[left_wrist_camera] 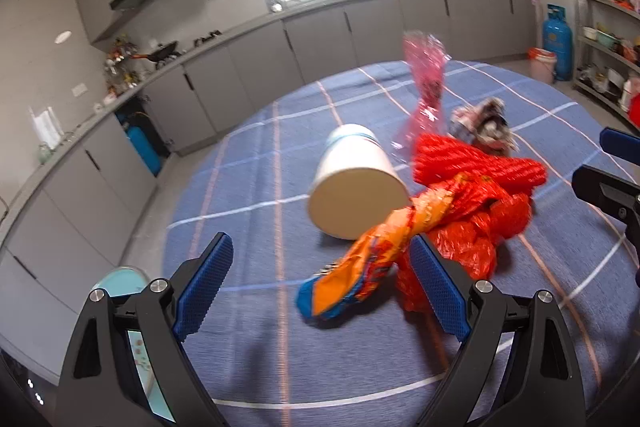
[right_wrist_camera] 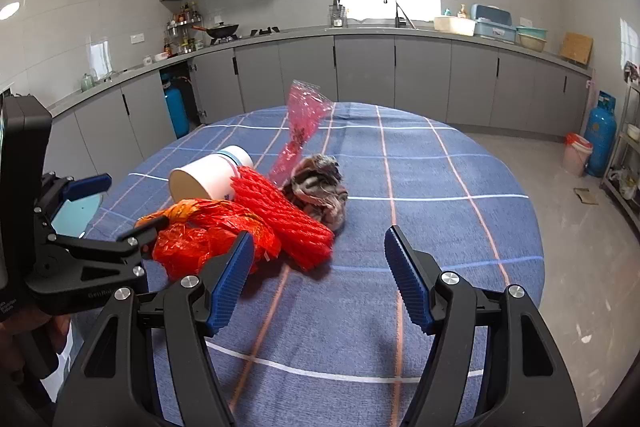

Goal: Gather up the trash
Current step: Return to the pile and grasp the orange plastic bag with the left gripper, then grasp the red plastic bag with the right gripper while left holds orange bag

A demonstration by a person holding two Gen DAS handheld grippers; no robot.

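Trash heaped in one cluster on the round table's blue checked cloth [right_wrist_camera: 420, 167], with the white paper cup [left_wrist_camera: 356, 183] taken as landmark: lying on its side, open mouth toward the left wrist camera. Touching the cup's mouth on the right, a twisted orange snack wrapper [left_wrist_camera: 372, 255], its blue end reaching toward the camera between the blue pads of the left gripper [left_wrist_camera: 320, 287]. Jaws of that gripper spread wide, wrapper between them but not clamped by either pad. Under and right of the wrapper, a crumpled red plastic bag [left_wrist_camera: 476, 235]; behind the bag and right of the cup, a red foam net sleeve [left_wrist_camera: 480, 163]. Past the cup on its far right, a pink cellophane bag [left_wrist_camera: 426, 83] standing upright, and beside it a grey-brown crumpled wad [left_wrist_camera: 486, 123]. Nearer the table edge than the cup, seen from the right wrist, the right gripper [right_wrist_camera: 320, 275] hovering above bare cloth, jaws wide apart, nothing between them. Far beyond the cup, a grey kitchen counter [right_wrist_camera: 400, 31], a blue gas cylinder [right_wrist_camera: 599, 135] and a pink bin [right_wrist_camera: 576, 153] on the floor.
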